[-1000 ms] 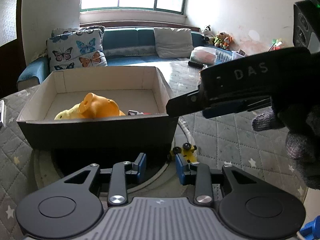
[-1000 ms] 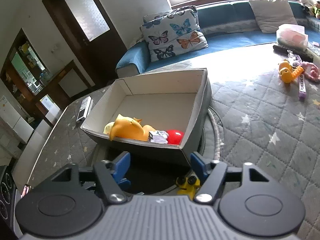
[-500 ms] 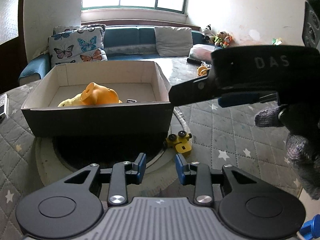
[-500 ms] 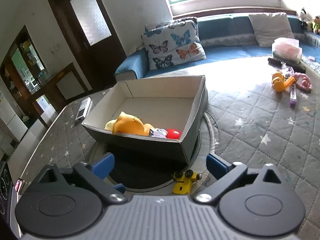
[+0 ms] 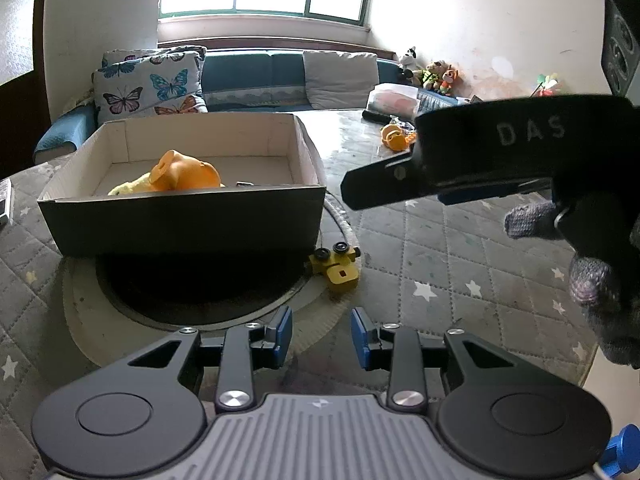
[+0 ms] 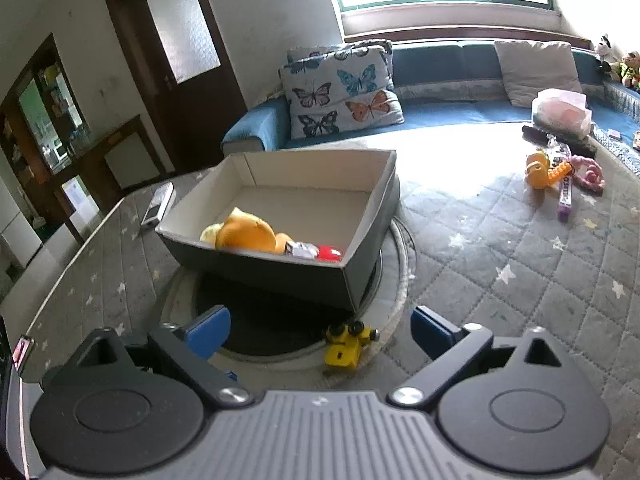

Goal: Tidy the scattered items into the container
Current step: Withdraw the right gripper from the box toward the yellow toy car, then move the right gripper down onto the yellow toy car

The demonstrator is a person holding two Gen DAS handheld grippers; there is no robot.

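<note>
A black cardboard box (image 5: 184, 220) (image 6: 280, 276) with a white inside stands on a round mat. In it lie an orange plush toy (image 5: 184, 170) (image 6: 246, 234), a yellow plush and a red piece (image 6: 330, 253). A small yellow toy car (image 5: 338, 266) (image 6: 348, 346) lies on the mat by the box's near right corner. My left gripper (image 5: 322, 336) is partly open with nothing between its jaws, a little short of the car. My right gripper (image 6: 320, 328) is spread wide and holds nothing, with the car just ahead between its blue pads. A gloved hand (image 5: 600, 272) holds it.
Far right on the quilted cover lie an orange duck toy (image 6: 538, 170) (image 5: 394, 138), a purple bar (image 6: 565, 200) and a pink ring toy (image 6: 588, 170). A remote (image 6: 158, 208) lies left of the box. A blue sofa (image 6: 440, 112) with cushions stands behind.
Both grippers have drawn back from the box, so it looks smaller. The right jaws have spread much wider. The yellow car now lies clear ahead of both grippers.
</note>
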